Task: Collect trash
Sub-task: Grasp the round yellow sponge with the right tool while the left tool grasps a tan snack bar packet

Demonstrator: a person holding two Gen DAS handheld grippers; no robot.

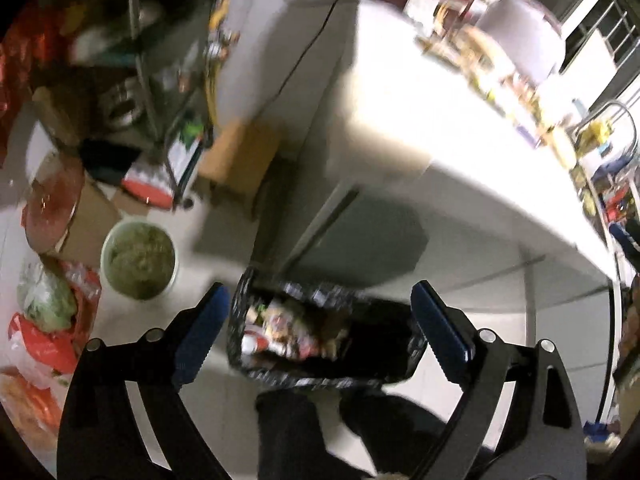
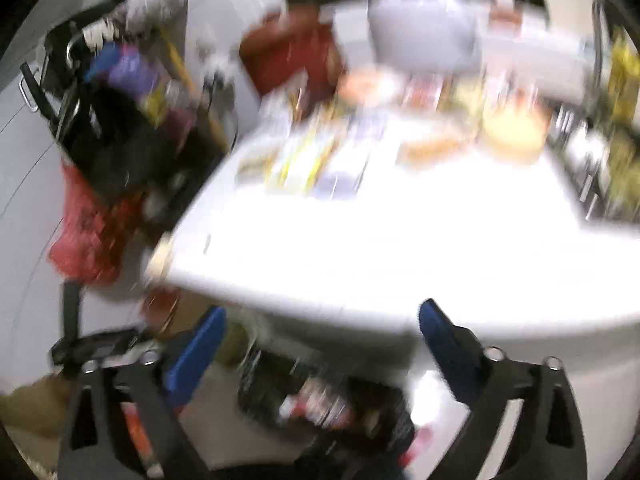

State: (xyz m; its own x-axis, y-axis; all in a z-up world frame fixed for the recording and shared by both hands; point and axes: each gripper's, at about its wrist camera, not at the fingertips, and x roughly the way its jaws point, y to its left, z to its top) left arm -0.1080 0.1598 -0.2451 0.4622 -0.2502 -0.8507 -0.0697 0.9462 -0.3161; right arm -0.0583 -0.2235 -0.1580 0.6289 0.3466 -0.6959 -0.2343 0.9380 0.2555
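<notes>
Below and just ahead of the left tongs (image 1: 320, 332) stands a black bin (image 1: 320, 340) on the floor, its liner already part full of wrappers and scraps; those tongs hang wide with nothing between their blue pads; a green bowl (image 1: 139, 258) of greenish mush sits on the floor off to their left, beside red bags (image 1: 44, 340); the white desk (image 1: 420, 160) rises beyond and to their right. From the right tongs (image 2: 320, 348), also spread wide and empty, the same bin shows low between the fingers, while the desk fills the view ahead, its far part crowded with packets (image 2: 316, 160) and a pale round appliance (image 2: 424, 36); heavy blur hides what each packet is. Both pairs being empty near the bin, the step in hand looks like the turn between a drop and the next pick; which item counts as trash cannot be told. The next move would call for steadying the right tongs, reaching forward over the near desk edge, and choosing one loose piece to close on.
</notes>
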